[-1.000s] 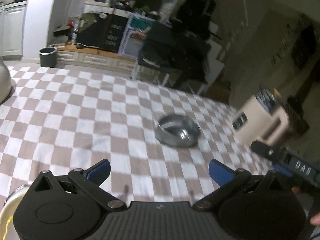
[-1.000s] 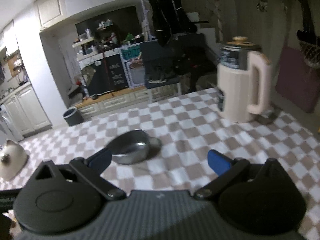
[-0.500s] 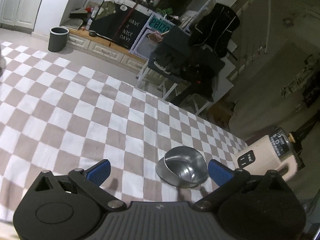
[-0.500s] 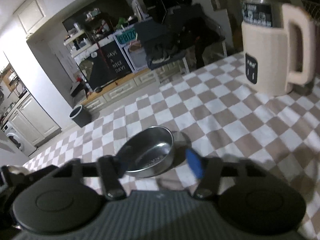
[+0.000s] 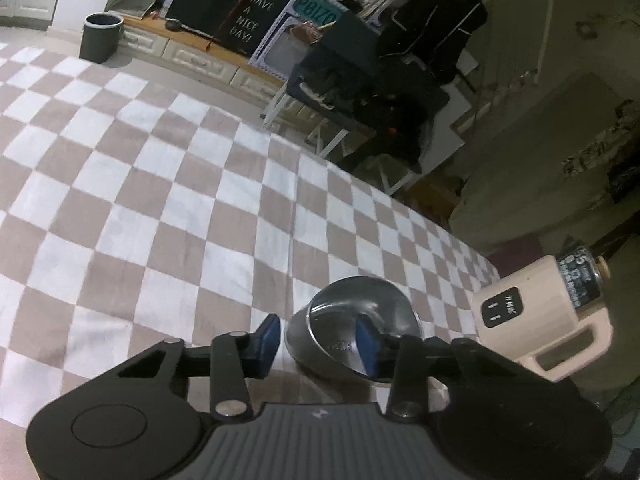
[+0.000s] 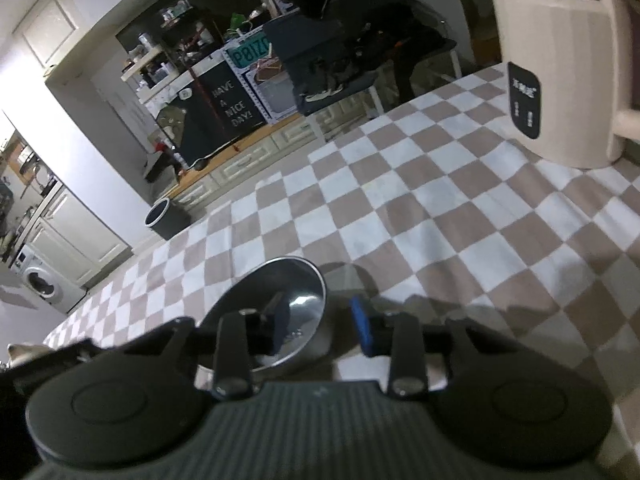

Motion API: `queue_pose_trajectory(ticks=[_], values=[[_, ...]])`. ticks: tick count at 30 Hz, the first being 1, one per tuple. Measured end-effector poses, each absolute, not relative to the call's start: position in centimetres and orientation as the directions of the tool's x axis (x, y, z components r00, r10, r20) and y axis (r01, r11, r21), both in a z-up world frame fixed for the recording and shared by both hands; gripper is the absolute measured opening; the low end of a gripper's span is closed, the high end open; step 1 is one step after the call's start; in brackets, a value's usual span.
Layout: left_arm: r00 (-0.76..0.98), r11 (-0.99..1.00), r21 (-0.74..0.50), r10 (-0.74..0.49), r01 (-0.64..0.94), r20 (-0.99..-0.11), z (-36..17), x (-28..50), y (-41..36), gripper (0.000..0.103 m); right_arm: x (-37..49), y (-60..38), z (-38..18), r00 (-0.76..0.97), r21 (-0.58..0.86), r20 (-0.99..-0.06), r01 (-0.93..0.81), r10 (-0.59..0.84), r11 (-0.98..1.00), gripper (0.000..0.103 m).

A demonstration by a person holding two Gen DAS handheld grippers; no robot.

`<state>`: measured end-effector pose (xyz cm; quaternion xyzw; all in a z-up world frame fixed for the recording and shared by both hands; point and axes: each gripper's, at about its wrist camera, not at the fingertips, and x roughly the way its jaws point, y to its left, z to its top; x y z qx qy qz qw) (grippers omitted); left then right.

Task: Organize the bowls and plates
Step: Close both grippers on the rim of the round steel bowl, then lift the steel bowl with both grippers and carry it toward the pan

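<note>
One steel bowl sits on the checked tablecloth, and its inside shows only bare shiny metal. It is the single bowl in either view; no plate shows. One cream electric kettle stands on the same cloth, just beside the bowl on the side away from the left gripper's outer finger, and its lid is on, so its contents cannot be told. Beyond the table edge, far from the bowl, one dark waste bin stands on the floor.

Two grippers work at the bowl, one from each side. The left gripper points steeply down at it, its jaws closing with the near wall of the bowl between them: one blue pad sits inside the bowl against the wall, the other stands just outside, with a small gap still showing there. The right gripper also tilts down, its jaws closing over the opposite rim, one pad inside the bowl and the other outside over the cloth; that outer pad looks apart from the metal, though the dim, blurred view makes contact hard to judge. The bowl appears slightly tipped, its rim raised toward the left gripper.
</note>
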<state>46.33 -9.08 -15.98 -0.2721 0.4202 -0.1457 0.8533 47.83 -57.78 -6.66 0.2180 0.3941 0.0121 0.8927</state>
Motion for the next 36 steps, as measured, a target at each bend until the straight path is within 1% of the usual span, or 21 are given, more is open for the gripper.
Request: queue_pose_trajectory(ticks=[1, 3, 5, 9, 10, 11, 12, 13, 15, 17, 20, 27, 36], values=[[0.608, 0.806, -0.592, -0.476, 0.012, -0.635, -16.2, 46.5, -9.1, 0.038, 48.0, -57.8, -6.8, 0.686, 0.392, -0.703, 0.155, 0.187, 0.907, 0.032], [0.611, 0.801, -0.599, -0.476, 0.004, -0.632, -16.5, 46.6, -9.2, 0.031, 48.4, -57.9, -7.1, 0.686, 0.379, -0.707, 0.166, 0.169, 0.911, 0.032], [0.612, 0.802, -0.597, -0.474, 0.003, -0.634, -16.6, 46.9, -9.3, 0.03, 48.7, -58.2, -7.4, 0.69, 0.38, -0.705, 0.176, 0.162, 0.908, 0.032], [0.608, 0.8, -0.6, -0.472, -0.009, -0.638, -17.1, 47.3, -9.2, 0.026, 49.1, -58.2, -7.7, 0.688, 0.4, -0.699, 0.148, 0.196, 0.905, 0.031], [0.605, 0.799, -0.601, -0.474, -0.01, -0.639, -17.2, 47.4, -9.2, 0.025, 49.1, -58.0, -7.7, 0.688, 0.399, -0.697, 0.135, 0.204, 0.907, 0.029], [0.6, 0.799, -0.602, -0.478, -0.008, -0.642, -17.3, 47.4, -9.2, 0.024, 49.2, -57.8, -7.7, 0.687, 0.394, -0.696, 0.123, 0.208, 0.911, 0.025], [0.595, 0.798, -0.602, -0.481, -0.005, -0.644, -17.3, 47.5, -9.3, 0.02, 49.3, -57.6, -7.7, 0.686, 0.388, -0.697, 0.113, 0.211, 0.915, 0.022], [0.595, 0.806, -0.591, -0.473, -0.005, -0.65, -17.3, 47.4, -9.4, 0.019, 49.3, -57.4, -7.6, 0.685, 0.378, -0.698, 0.108, 0.207, 0.92, 0.02], [0.597, 0.823, -0.567, -0.457, 0.003, -0.659, -17.0, 47.3, -9.6, 0.018, 49.3, -56.9, -7.5, 0.685, 0.345, -0.704, 0.098, 0.188, 0.933, 0.018], [0.602, 0.831, -0.557, -0.449, 0.008, -0.66, -16.6, 47.0, -9.6, 0.018, 49.2, -56.5, -7.4, 0.679, 0.308, -0.715, 0.088, 0.169, 0.947, 0.011], [0.609, 0.83, -0.558, -0.447, 0.009, -0.655, -15.8, 46.5, -9.5, 0.018, 48.6, -56.1, -6.9, 0.679, 0.28, -0.717, 0.073, 0.158, 0.957, 0.011], [0.633, 0.839, -0.543, -0.441, 0.039, -0.636, -12.7, 43.6, -9.3, 0.018, 45.4, -55.3, -3.7, 0.727, 0.236, -0.67, 0.012, 0.154, 0.972, 0.01], [0.664, 0.832, -0.548, -0.46, 0.089, -0.59, -8.5, 38.1, -7.7, 0.018, 40.1, -55.0, 0.1, 0.748, 0.245, -0.64, -0.02, 0.177, 0.969, 0.01]])
